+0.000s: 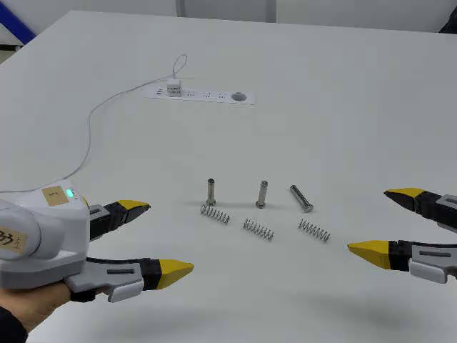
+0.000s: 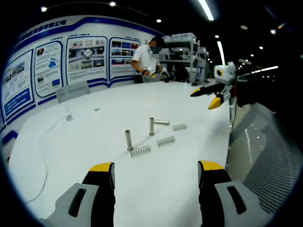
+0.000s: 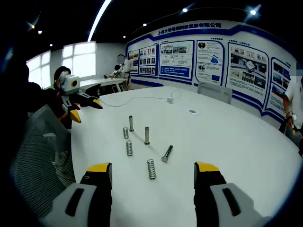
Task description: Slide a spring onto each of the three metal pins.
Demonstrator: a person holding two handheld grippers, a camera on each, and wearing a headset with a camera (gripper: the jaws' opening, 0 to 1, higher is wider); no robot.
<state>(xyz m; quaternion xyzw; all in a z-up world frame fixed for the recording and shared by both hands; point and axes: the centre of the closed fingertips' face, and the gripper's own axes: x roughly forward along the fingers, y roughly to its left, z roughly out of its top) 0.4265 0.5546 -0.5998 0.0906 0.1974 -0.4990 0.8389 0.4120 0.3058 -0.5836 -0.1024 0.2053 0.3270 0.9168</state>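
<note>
Three metal pins sit mid-table: the left pin [image 1: 211,191] and middle pin [image 1: 262,194] stand upright, the right pin [image 1: 301,199] lies on its side. In front of each lies a spring: left spring [image 1: 215,214], middle spring [image 1: 258,229], right spring [image 1: 314,230]. My left gripper [image 1: 166,239] is open at the lower left, well short of the springs. My right gripper [image 1: 389,223] is open at the right edge. The pins show in the left gripper view [image 2: 129,140] and the right gripper view [image 3: 147,135], beyond the empty jaws.
A white power strip [image 1: 199,94] with a plug and a cable [image 1: 89,136] lies at the back of the white table [image 1: 343,107]. A mesh chair [image 3: 42,156] stands beside the table. A person [image 2: 147,59] stands at the far end.
</note>
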